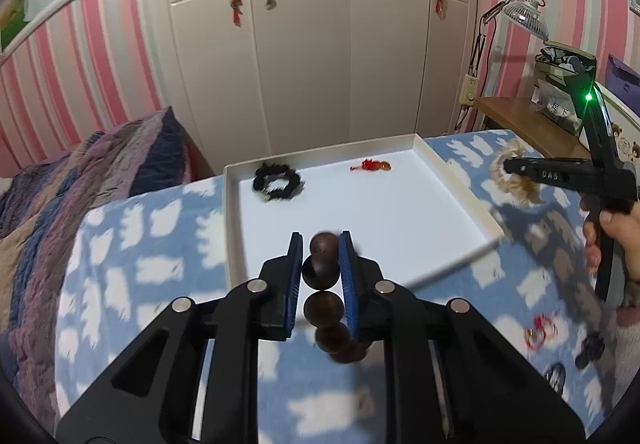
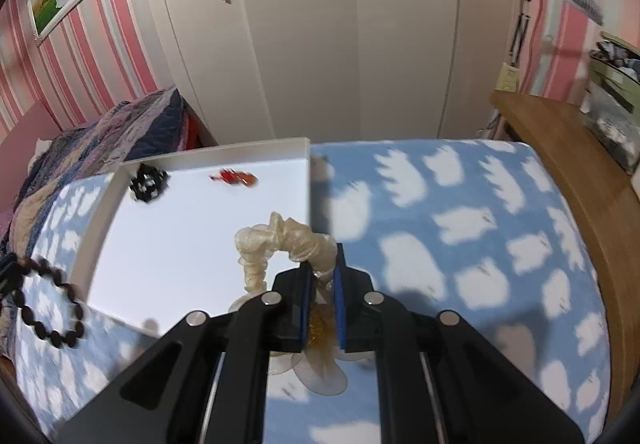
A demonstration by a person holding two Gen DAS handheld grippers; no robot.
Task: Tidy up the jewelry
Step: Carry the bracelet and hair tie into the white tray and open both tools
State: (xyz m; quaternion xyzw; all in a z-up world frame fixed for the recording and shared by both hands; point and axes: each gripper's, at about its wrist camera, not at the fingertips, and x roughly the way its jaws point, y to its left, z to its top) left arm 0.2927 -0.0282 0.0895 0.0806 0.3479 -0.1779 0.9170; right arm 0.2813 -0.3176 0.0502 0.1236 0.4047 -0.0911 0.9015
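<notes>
Both grippers are loaded as I watch from my end. My left gripper has its blue pads pinched on a bracelet of dark brown beads; one bead sits squeezed between the fingers, one pokes out past the tips, and the rest of the strand hangs down below the jaws. From the right camera I see that bracelet as a beaded ring dangling in the air, left of the tray. My right gripper is pressed together on a cream scrunchie, whose ruffled loop arches up and left from the fingertips over the tray's right edge, with sheer petals and a gold glittery bit hanging under the jaws. The white tray lies on a blue blanket with white cloud shapes. Inside it, near the far wall, rest a black scrunchie to the left and a small red-orange trinket further right, well apart. More small pieces, red and dark, lie blurred on the blanket by the hand on the right tool.
</notes>
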